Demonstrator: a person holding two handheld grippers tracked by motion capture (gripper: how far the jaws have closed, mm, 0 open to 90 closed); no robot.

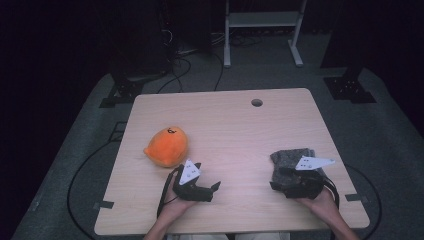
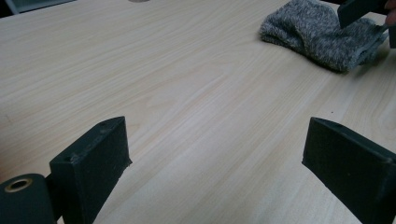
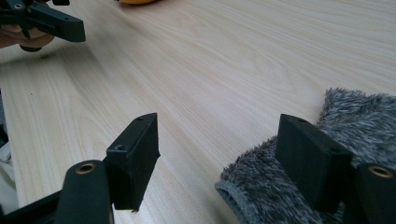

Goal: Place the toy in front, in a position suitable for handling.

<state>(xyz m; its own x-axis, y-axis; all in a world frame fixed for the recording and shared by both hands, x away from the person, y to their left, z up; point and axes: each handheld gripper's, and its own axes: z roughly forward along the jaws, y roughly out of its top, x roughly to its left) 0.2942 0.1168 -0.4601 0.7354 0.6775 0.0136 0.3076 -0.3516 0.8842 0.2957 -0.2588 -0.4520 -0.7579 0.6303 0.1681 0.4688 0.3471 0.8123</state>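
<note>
An orange plush toy (image 1: 167, 146) lies on the left half of the pale wooden table (image 1: 225, 125), and its edge peeks in at the top of the right gripper view (image 3: 137, 1). A folded grey fuzzy cloth (image 1: 292, 156) lies at the right (image 2: 322, 32) (image 3: 369, 121). My left gripper (image 1: 209, 176) (image 2: 217, 158) is just in front of the plush. It is open over bare wood and points toward the cloth. My right gripper (image 1: 276, 178) (image 3: 219, 156) is open at the cloth's near edge. One jaw is over the cloth and the other over bare table.
A round cable hole (image 1: 256, 102) sits near the table's far edge. Beyond the table are a white frame's legs (image 1: 260, 30), black stands and cables on a grey floor. The left gripper (image 3: 46, 21) appears far off in the right gripper view.
</note>
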